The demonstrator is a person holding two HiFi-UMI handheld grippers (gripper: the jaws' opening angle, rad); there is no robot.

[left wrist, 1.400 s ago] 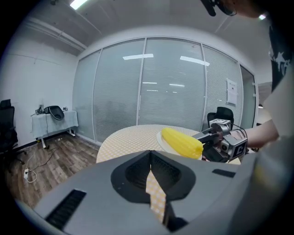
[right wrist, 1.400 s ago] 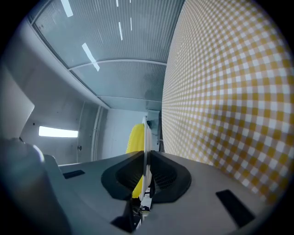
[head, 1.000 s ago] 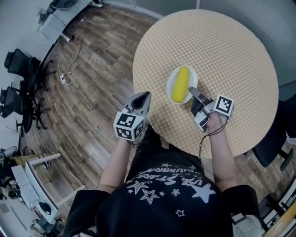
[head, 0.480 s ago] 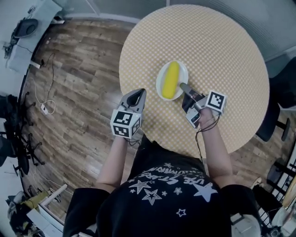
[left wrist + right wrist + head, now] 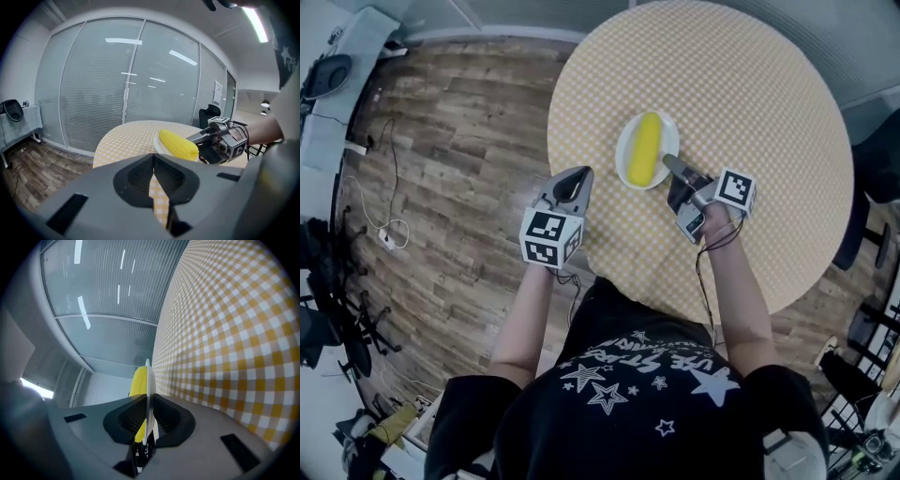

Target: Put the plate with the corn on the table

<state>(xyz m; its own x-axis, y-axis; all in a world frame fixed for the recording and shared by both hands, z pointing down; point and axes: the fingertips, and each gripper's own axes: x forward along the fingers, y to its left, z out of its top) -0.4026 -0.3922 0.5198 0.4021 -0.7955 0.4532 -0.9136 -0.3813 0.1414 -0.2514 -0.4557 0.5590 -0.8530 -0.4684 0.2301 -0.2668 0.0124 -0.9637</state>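
A white plate (image 5: 628,164) carries a yellow corn cob (image 5: 644,149) over the round table (image 5: 750,103) with its yellow checked cloth. My right gripper (image 5: 668,163) is shut on the plate's near rim. Seen edge-on in the right gripper view, the plate (image 5: 148,394) sits between the jaws with the corn (image 5: 138,383) behind it. My left gripper (image 5: 572,176) is shut and empty, just off the table's left edge over the floor. In the left gripper view its jaws (image 5: 153,164) meet, and the corn (image 5: 178,145) and right gripper (image 5: 192,138) show beyond.
Wooden floor (image 5: 441,169) lies to the left of the table. A dark chair (image 5: 872,150) stands at the table's right side. Office chairs and cables sit at the far left. A glass wall with blinds (image 5: 117,79) stands behind the table.
The plate with the corn and my right gripper have shifted slightly up and right in the head view. My left gripper has kept its place beside the table's edge.
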